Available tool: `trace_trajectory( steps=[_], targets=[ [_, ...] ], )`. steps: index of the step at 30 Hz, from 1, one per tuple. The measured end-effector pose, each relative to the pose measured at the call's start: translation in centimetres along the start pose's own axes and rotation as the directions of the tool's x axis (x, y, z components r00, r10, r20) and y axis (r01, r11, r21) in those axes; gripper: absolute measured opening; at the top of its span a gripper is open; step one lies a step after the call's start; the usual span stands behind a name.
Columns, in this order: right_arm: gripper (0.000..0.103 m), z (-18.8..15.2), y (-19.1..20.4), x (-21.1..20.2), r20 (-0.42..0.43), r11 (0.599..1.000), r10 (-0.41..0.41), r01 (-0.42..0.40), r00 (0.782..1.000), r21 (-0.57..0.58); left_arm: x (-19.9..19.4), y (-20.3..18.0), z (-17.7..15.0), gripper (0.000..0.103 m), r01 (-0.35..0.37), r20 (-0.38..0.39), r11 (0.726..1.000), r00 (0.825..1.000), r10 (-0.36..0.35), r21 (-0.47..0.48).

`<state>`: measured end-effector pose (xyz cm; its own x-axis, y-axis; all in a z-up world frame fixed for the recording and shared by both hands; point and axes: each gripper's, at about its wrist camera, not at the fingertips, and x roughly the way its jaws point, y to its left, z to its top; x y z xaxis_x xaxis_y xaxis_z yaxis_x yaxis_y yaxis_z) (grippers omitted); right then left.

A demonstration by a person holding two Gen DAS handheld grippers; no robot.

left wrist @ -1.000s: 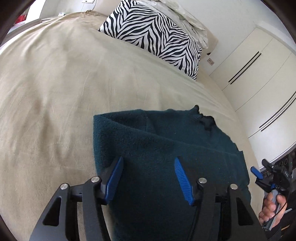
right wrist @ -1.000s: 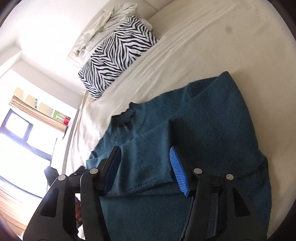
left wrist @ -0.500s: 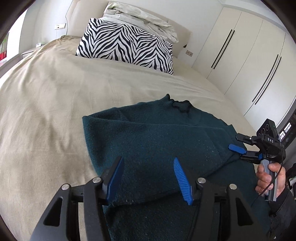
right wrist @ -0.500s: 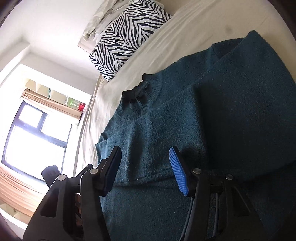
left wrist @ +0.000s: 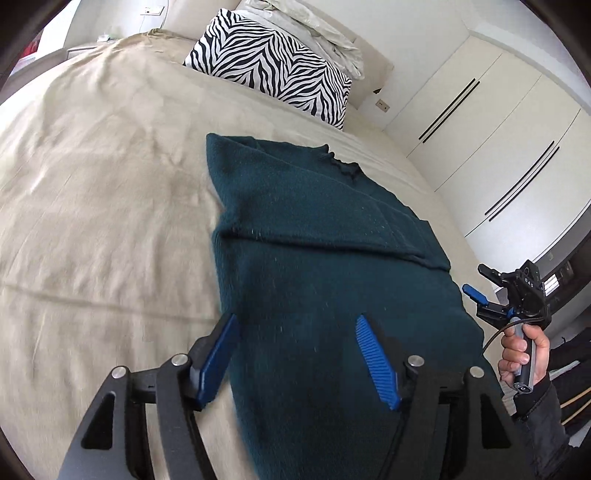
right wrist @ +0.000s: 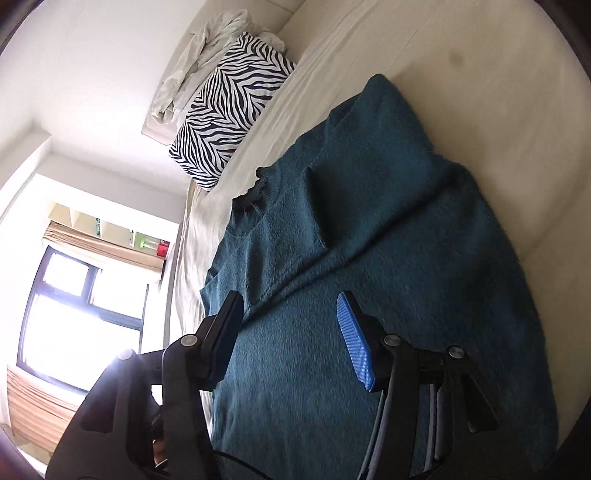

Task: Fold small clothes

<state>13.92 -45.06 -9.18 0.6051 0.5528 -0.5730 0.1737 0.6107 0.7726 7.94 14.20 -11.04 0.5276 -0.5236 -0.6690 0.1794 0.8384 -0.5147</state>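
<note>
A dark teal knitted sweater (left wrist: 332, 258) lies flat on the beige bed (left wrist: 92, 221), collar toward the pillow, both sleeves folded across its chest. It also shows in the right wrist view (right wrist: 369, 258). My left gripper (left wrist: 295, 354) is open and empty, hovering over the sweater's lower left part near its left edge. My right gripper (right wrist: 291, 336) is open and empty above the sweater's lower part. In the left wrist view the right gripper (left wrist: 480, 291) is held in a hand just past the sweater's right edge.
A zebra-striped pillow (left wrist: 273, 66) with crumpled white bedding (left wrist: 314, 26) behind it lies at the head of the bed. White wardrobe doors (left wrist: 498, 140) stand to the right. A bright window (right wrist: 74, 314) is on the other side.
Both grippers have pulled back toward the sweater's hem and stayed open. The right gripper has moved off the sweater's sleeve to beyond its right edge. The sweater lies still.
</note>
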Motion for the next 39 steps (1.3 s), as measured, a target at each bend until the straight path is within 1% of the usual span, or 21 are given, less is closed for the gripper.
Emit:
trace_trajectory(
  steps=[1,3,5,6,7,9,11,13,18,20,23,25,27,30,31,32,33,35,37,38,39],
  targets=[
    [0.052,-1.0,0.1,-1.6,0.009,1.0,0.001,-0.001,1.0,-0.009,-0.9,0.0,-1.4,0.076,0.013,-0.01,1.0,1.0,-0.013,-0.024],
    [0.052,-3.2,0.3,-4.7,0.025,1.0,0.004,-0.004,1.0,-0.02,-2.1,0.0,-4.4,0.076,0.033,-0.05,0.997,0.998,-0.036,-0.069],
    [0.052,-5.5,0.4,-7.5,0.039,0.999,-0.002,0.004,0.999,-0.041,-2.9,-0.1,-7.3,0.076,0.025,-0.093,0.995,0.995,-0.035,-0.101],
    [0.052,-6.6,0.3,-8.8,0.047,0.999,-0.013,0.015,0.999,-0.049,-3.6,-0.4,-8.5,0.076,0.029,-0.092,0.995,0.995,-0.038,-0.099],
    [0.052,-7.7,0.2,-10.0,0.053,0.998,-0.026,0.029,0.998,-0.055,-4.3,-0.6,-9.5,0.076,0.033,-0.087,0.995,0.995,-0.041,-0.095],
    [0.052,-9.8,-0.1,-12.1,0.063,0.994,-0.073,0.077,0.995,-0.073,-5.3,-0.7,-11.2,0.076,0.043,-0.094,0.992,0.994,-0.055,-0.12],
    [0.052,-11.4,-0.6,-13.9,0.076,0.986,-0.131,0.137,0.989,-0.09,-5.9,-0.5,-12.3,0.076,0.058,-0.109,0.986,0.991,-0.075,-0.154],
    [0.052,-12.8,-1.7,-15.7,0.087,0.984,-0.157,0.163,0.984,-0.077,-6.3,-0.8,-13.2,0.076,0.061,-0.122,0.986,0.989,-0.081,-0.155],
    [0.052,-14.7,-4.9,-19.2,0.128,0.975,-0.22,0.22,0.967,0.009,-6.2,-1.2,-13.7,0.075,0.059,-0.146,0.984,0.986,-0.084,-0.17],
    [0.052,-15.1,-5.8,-20.3,0.136,0.972,-0.233,0.232,0.963,0.025,-5.9,-1.7,-13.8,0.075,0.052,-0.162,0.987,0.984,-0.077,-0.153],
    [0.052,-15.3,-6.5,-21.4,0.149,0.96,-0.279,0.278,0.949,0.031,-5.5,-2.5,-13.8,0.075,0.028,-0.192,0.993,0.98,-0.05,-0.113],
    [0.052,-15.5,-7.1,-22.0,0.151,0.954,-0.3,0.298,0.942,0.035,-5.2,-2.9,-13.7,0.075,0.021,-0.209,0.995,0.977,-0.042,-0.102],
    [0.052,-15.4,-8.0,-22.0,0.135,0.957,-0.29,0.285,0.947,0.055,-5.0,-3.1,-13.8,0.074,0.02,-0.224,0.995,0.974,-0.043,-0.102],
    [0.052,-15.6,-9.2,-20.6,0.06,0.964,-0.258,0.253,0.964,0.077,-4.8,-3.4,-13.8,0.074,0.012,-0.236,0.995,0.971,-0.035,-0.102],
    [0.052,-15.6,-9.5,-20.0,0.039,0.963,-0.262,0.259,0.964,0.079,-4.7,-3.5,-13.8,0.074,0.007,-0.241,0.995,0.97,-0.031,-0.101],
    [0.052,-15.7,-9.8,-19.7,0.032,0.957,-0.28,0.277,0.959,0.084,-4.6,-3.7,-13.8,0.073,0.002,-0.245,0.995,0.969,-0.026,-0.099],
    [0.052,-15.8,-10.2,-19.5,0.034,0.956,-0.281,0.277,0.959,0.099,-4.6,-3.8,-13.9,0.07,-0.006,-0.249,0.995,0.968,-0.019,-0.099],
    [0.052,-15.9,-10.8,-19.5,0.047,0.959,-0.255,0.247,0.966,0.136,-4.5,-3.8,-14.0,0.063,-0.013,-0.254,0.994,0.967,-0.015,-0.108],
    [0.052,-16.0,-11.3,-19.9,0.06,0.961,-0.237,0.224,0.97,0.164,-4.5,-3.5,-14.2,0.051,-0.022,-0.257,0.993,0.966,-0.01,-0.12],
    [0.052,-15.9,-11.5,-20.1,0.066,0.959,-0.24,0.226,0.968,0.173,-4.5,-3.2,-14.3,0.048,-0.022,-0.257,0.991,0.966,-0.012,-0.129],
    [0.052,-16.0,-11.6,-20.5,0.076,0.956,-0.248,0.232,0.966,0.18,-4.5,-2.9,-14.3,0.043,-0.023,-0.258,0.99,0.966,-0.013,-0.136]
  ],
)
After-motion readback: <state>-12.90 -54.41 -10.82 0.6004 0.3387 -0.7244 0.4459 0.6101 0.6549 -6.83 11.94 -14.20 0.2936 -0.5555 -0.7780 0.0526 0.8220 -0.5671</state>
